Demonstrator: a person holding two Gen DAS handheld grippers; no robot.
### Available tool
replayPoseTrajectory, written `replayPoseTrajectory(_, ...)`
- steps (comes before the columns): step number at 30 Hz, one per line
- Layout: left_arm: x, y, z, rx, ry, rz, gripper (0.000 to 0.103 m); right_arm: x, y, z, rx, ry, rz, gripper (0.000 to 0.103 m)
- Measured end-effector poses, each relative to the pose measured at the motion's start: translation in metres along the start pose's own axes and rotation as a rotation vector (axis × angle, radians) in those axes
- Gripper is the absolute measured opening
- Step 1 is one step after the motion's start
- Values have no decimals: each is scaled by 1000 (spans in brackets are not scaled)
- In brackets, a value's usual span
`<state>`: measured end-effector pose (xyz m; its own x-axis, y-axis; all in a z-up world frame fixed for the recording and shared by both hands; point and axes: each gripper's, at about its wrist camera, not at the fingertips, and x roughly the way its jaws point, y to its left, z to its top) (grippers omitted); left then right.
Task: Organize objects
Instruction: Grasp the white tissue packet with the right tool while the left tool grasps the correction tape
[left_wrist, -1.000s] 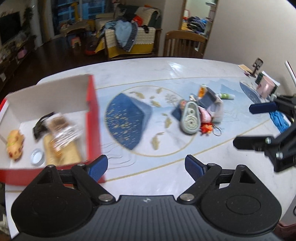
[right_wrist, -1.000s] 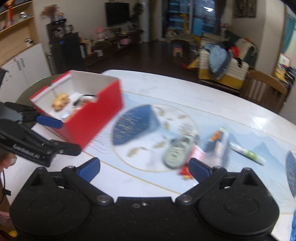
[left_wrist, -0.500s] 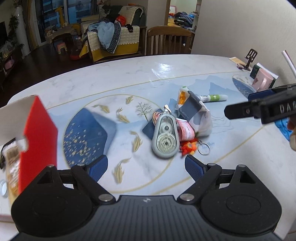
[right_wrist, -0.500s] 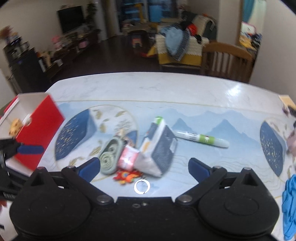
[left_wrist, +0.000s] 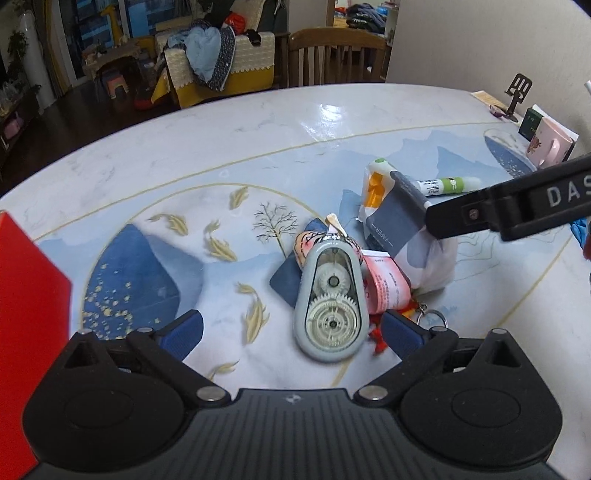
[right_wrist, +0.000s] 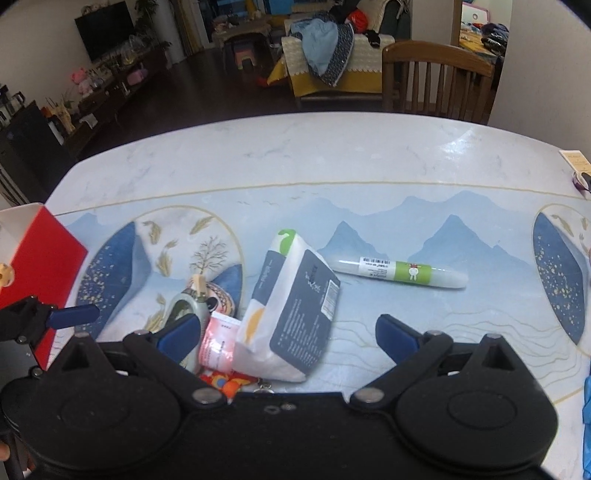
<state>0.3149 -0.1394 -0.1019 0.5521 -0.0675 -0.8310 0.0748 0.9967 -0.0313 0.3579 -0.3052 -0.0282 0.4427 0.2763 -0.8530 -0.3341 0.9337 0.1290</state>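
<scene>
- Left gripper (left_wrist: 291, 330): jaws spread wide, just been opening; pads press on nothing. Grey tape dispenser (left_wrist: 330, 301) lies flat on table between the blue pads, nearer the right-hand pad; contact with that pad cannot be told.
- Right gripper (right_wrist: 284, 332): jaws wide apart, nothing clamped. Tissue pack (right_wrist: 291, 312) sits between the fingers, leaning toward the left-hand pad; touching or not, cannot tell.
- Seen from left wrist view: one black finger of right gripper reaches in from right edge, tip over the tissue pack (left_wrist: 399, 218).
- Seen from right wrist view: left gripper's blue-tipped finger (right_wrist: 74, 315) enters at lower left, just beside the red box (right_wrist: 40, 266).
- Cluster of loose items mid-table (left_wrist: 184, 155): tape dispenser, pink sachet (left_wrist: 386, 288) touching its right side, tissue pack behind, orange-red keyring charm (right_wrist: 227, 384) with metal ring at near edge, partly hidden by gripper body.
- Small patterned pouch (left_wrist: 308, 243) tucked under dispenser's far end; detail too small to read.
- White-and-green marker (right_wrist: 400, 273) lies alone, flat, apart from cluster on the right.
- Red box (left_wrist: 26, 325) at far left edge of table, well apart from cluster; white interior partly visible, contents mostly out of view.
- Pink mug (left_wrist: 550, 147) and phone stand (left_wrist: 519, 92) at far right table edge.
</scene>
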Motion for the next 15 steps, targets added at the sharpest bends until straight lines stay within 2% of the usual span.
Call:
replayPoseTrajectory(7,19,-5,11,2,26,4,103,19,-1,6,25,27,-11,99)
replayPoseTrajectory(11,26,-9,12,30,16,37,103,26,0,9,27,37,-13,98)
replayPoseTrajectory(15,31,-5,11,14,17,42,103,31,1,10,26,44,-17,97)
